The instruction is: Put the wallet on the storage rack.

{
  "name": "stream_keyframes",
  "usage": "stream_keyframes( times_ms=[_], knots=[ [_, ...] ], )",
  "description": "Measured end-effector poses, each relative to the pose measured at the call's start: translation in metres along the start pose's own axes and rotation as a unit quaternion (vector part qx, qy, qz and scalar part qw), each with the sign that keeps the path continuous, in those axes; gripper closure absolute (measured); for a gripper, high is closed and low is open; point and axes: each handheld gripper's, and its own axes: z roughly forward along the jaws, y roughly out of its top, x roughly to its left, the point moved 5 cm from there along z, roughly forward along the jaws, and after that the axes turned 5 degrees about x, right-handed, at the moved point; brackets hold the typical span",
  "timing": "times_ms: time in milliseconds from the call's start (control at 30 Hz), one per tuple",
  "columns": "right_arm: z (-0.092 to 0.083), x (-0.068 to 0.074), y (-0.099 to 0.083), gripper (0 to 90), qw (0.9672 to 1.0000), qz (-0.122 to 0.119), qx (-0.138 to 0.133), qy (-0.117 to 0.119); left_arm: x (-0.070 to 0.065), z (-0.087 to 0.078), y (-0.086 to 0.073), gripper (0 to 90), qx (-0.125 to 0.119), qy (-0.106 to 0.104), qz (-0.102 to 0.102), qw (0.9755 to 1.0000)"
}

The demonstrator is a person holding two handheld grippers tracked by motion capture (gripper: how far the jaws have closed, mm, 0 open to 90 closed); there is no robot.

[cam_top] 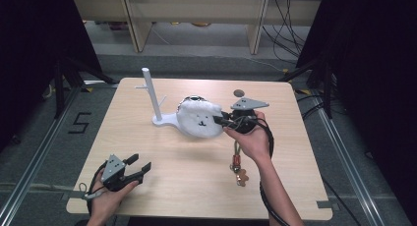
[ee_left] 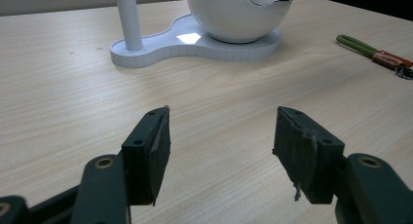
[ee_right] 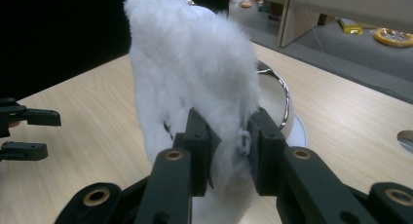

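While pinched (white fluff point(ee_right: 195, 78)), keyring point(cam_top: 238, 164) nearby

This looks like a lab or test room, not a home. One small wooden tabletop point(cam_top: 147, 186) stands alone in the middle. Black curtains point(cam_top: 29, 64) hang on both sides of the tabletop. Metal rails point(cam_top: 34, 157) run along the grey floor point(cam_top: 206, 64) beside it, and a number five point(cam_top: 78, 123) is taped on the floor to its left. Behind the tabletop, loose cables point(cam_top: 285, 24) lie under plain wooden benches point(cam_top: 196, 14).
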Motion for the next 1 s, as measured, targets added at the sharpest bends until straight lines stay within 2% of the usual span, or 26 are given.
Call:
stream_keyframes(
  times_ms=[100,167,200,233,267,367,400,500,633,733,967,1000],
  knots=[
    [0.002,-0.001,0.002,74.2,1.0,-0.002,-0.006,0.004,0.0,0.0,0.0,37.8,-0.001,0.0,-0.001,1.0],
    [0.004,-0.002,0.004,74.2,0.9999,-0.001,-0.011,-0.005,0.0,0.0,0.0,37.9,-0.001,0.0,-0.001,1.0],
    [0.004,-0.003,0.005,74.2,1.0,0.002,0.001,-0.003,0.0,0.0,0.0,37.9,0.001,0.001,0.0,1.0],
    [0.004,-0.003,0.005,74.2,1.0,0.002,0.001,-0.003,0.0,0.0,0.0,37.9,0.001,0.001,0.0,1.0],
    [0.005,-0.005,0.006,74.1,0.9999,-0.007,-0.008,-0.004,0.0,0.0,0.0,37.9,0.0,0.001,0.0,1.0],
    [0.007,-0.006,0.008,74.1,1.0,0.007,-0.006,-0.003,0.0,0.0,0.0,37.9,0.002,-0.001,0.0,1.0],
    [0.009,-0.008,0.01,74.1,1.0,0.0,-0.001,-0.002,0.0,0.0,0.0,37.9,0.002,-0.001,-0.002,1.0],
    [0.012,-0.008,0.011,74.1,1.0,0.005,-0.004,-0.007,0.0,0.0,0.0,37.8,0.001,-0.002,-0.002,1.0],
    [0.016,-0.01,0.014,74.1,1.0,0.004,-0.004,-0.002,0.0,0.0,0.0,37.8,0.002,-0.001,-0.001,1.0],
    [0.018,-0.012,0.017,74.1,1.0,-0.004,-0.001,-0.008,0.0,0.0,0.0,37.8,0.001,-0.002,-0.004,1.0],
    [0.023,-0.015,0.022,74.1,1.0,0.002,-0.002,-0.009,0.0,0.0,0.0,37.8,0.003,-0.001,-0.002,1.0],
    [0.023,-0.017,0.024,74.1,0.9999,-0.008,-0.003,-0.014,0.0,0.0,0.0,37.8,0.003,-0.001,0.0,1.0]
  ],
)
